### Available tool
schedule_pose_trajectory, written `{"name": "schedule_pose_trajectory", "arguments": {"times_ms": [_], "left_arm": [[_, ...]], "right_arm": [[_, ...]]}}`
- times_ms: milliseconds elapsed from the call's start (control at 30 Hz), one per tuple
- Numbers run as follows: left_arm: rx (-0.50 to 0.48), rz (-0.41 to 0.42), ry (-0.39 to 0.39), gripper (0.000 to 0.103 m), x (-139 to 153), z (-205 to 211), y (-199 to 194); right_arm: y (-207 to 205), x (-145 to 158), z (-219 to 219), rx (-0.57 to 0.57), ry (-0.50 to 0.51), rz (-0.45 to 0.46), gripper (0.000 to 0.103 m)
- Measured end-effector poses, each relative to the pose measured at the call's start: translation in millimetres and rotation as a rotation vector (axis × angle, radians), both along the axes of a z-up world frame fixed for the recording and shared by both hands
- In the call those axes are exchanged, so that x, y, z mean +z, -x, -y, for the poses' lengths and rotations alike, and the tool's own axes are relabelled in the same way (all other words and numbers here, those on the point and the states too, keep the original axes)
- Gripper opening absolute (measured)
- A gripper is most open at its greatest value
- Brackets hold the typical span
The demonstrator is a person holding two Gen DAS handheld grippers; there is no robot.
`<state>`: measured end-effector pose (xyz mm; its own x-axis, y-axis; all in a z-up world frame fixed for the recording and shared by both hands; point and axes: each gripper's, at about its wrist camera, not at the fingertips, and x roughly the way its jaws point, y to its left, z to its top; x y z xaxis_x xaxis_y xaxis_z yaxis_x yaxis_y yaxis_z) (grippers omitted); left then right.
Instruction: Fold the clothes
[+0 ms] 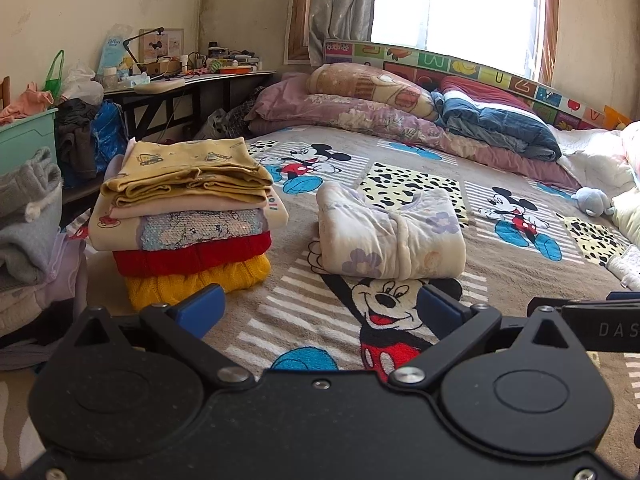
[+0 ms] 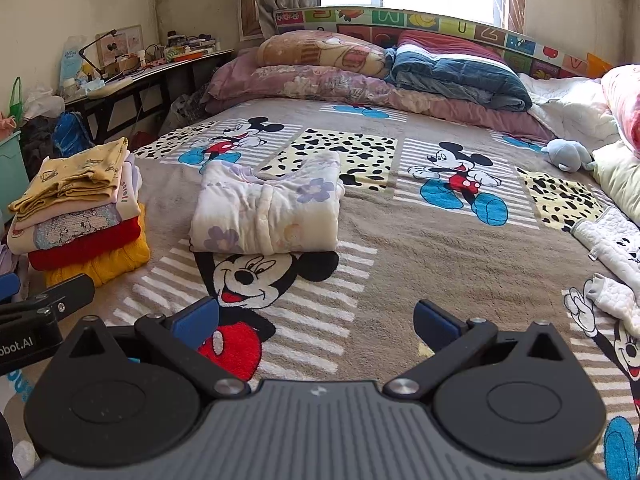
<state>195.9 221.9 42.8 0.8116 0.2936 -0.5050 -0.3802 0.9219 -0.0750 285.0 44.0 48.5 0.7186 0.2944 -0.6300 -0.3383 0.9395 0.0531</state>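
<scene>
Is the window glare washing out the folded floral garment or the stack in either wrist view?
Left wrist view: window blown out white, yet the floral garment and stack read clearly. Right wrist view: same glare at the top, garment sharp; fisheye bends the headboard and darkens corners.

One stack (image 1: 188, 216), one folded garment (image 1: 390, 234), two grippers (image 1: 320, 308) (image 2: 316, 320).

"bot.AI" on left tool (image 2: 24, 344)

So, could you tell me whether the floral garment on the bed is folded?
Folded: the floral garment lies as a compact rectangular bundle.
</scene>
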Motion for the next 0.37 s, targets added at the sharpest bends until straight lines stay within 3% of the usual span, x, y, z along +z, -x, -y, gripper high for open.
{"name": "schedule_pose_trajectory", "arguments": {"times_ms": [367], "left_arm": [[-0.016,0.012,0.010,0.103,-0.2,1.1,2.3]], "right_arm": [[5.4,3.5,-5.9,0.003,0.017,0.003,0.103]]}}
